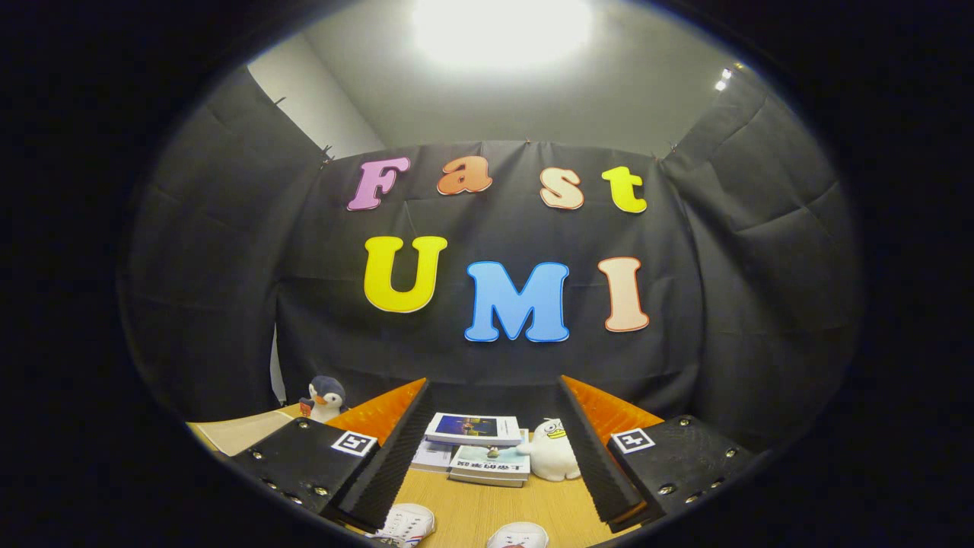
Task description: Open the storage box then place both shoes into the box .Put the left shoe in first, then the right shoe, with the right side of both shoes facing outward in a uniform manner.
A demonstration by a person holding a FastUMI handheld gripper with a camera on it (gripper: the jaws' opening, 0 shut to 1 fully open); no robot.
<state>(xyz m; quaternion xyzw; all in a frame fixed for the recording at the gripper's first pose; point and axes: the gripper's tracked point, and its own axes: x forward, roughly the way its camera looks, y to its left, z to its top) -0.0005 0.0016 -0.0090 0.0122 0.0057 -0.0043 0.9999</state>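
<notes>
Gripper fingers spread wide, nothing between them but bare tabletop. Not holding anything.

Nearest: two white shoes on the wooden table, low between the fingers and close under the gripper. One shoe lies just inside the left finger, showing laces and a red/blue mark at the side. The other shoe is a bit to its right, roughly centred in the gap; only its toe end shows. They lie apart, not touching. Can't tell which is the left shoe and which the right from this cut-off angle.

Gripper is pitched up and level with the far wall, not aimed down at the shoes. My read: a start or transit pose, high and open wide so either the box lid or a shoe can be approached next. No grasp is set up.

Mid table, beyond the fingertips: stack of books, top one offset from the lower ones. A white duck plush sits just right of the stack, touching or nearly touching it, close to the right finger's inner edge. These look like clutter, not task items.

Further left, outside the left finger: penguin plush upright at the table's back edge, next to a pale flat sheet or board; can't tell what it is.

Storage box: can't locate it here, so can't say open or closed. Judging by task order, box opening comes first, and both shoes are still out on the table.

Back: black cloth wall, bright ceiling lamp overhead.
</notes>
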